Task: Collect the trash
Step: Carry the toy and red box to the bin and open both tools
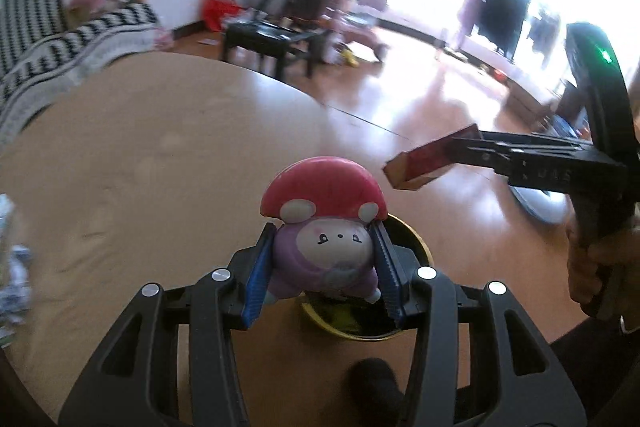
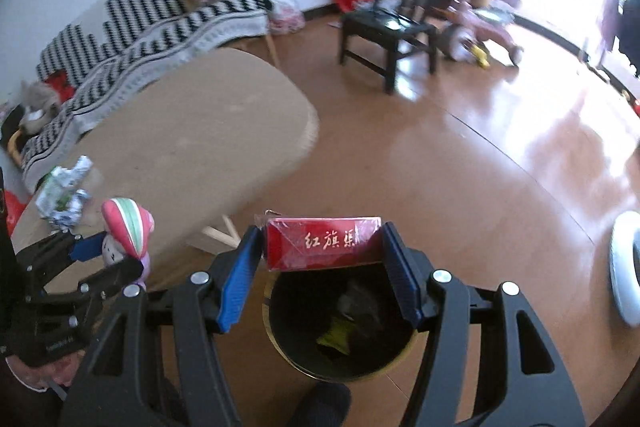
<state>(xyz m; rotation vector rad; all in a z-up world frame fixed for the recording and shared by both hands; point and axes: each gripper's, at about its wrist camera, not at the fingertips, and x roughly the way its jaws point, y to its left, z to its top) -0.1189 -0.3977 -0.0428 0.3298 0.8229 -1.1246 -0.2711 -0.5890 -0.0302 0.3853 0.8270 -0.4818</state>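
My left gripper (image 1: 324, 267) is shut on a mushroom figurine (image 1: 324, 219) with a red cap and a purple body, held above the gold-rimmed black trash bin (image 1: 416, 239). My right gripper (image 2: 320, 259) is shut on a red cigarette box (image 2: 320, 243) and holds it over the open bin (image 2: 280, 327), which has wrappers inside. The box (image 1: 424, 159) and right gripper (image 1: 448, 155) also show at the right of the left wrist view. The figurine (image 2: 128, 231) and left gripper (image 2: 108, 255) show at the left of the right wrist view.
A round tan table (image 2: 192, 131) stands left of the bin, with crumpled silver wrappers (image 2: 64, 191) on it. A striped sofa (image 2: 132, 23), a black stool (image 2: 388, 35) and a white round object (image 2: 624, 267) stand on the wooden floor.
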